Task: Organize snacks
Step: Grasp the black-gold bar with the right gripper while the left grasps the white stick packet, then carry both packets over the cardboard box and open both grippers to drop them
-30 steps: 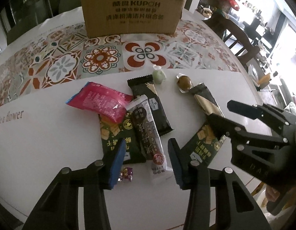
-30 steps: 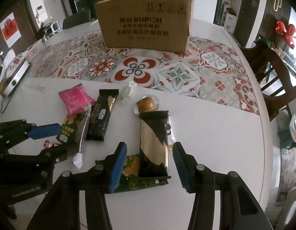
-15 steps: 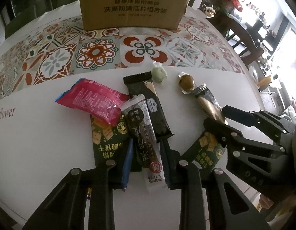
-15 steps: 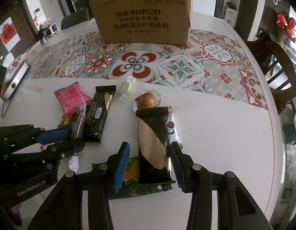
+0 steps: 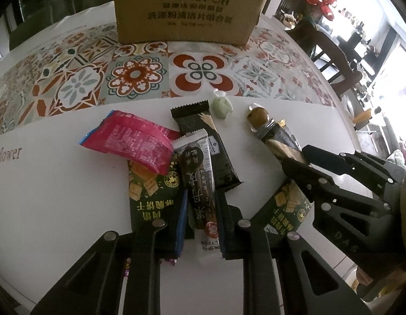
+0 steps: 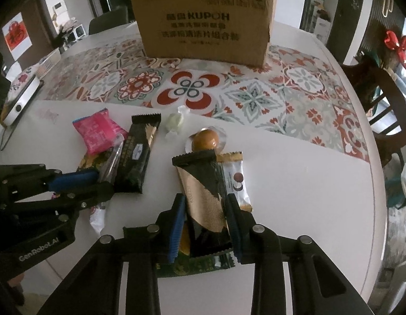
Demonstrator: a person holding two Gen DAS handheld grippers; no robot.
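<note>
Long brown snack stick [image 5: 201, 183] at 6 o'clock in the left wrist view, lying over a green cracker packet [image 5: 150, 197], clamped by the left claw [image 5: 200, 225], jaws just closing onto it. Pink pouch [image 5: 129, 141] at 10 o'clock of it, black bar [image 5: 203, 141] touching at 1 o'clock. Black-and-gold bar [image 6: 203, 194] low centre on the white desk [image 6: 295, 183], pinched by the right claw [image 6: 204, 225], jaws likewise just closing. Round brown sweet [image 6: 205, 139] at its 12 o'clock; cardboard box [image 6: 203, 21] well apart, further toward 12.
</note>
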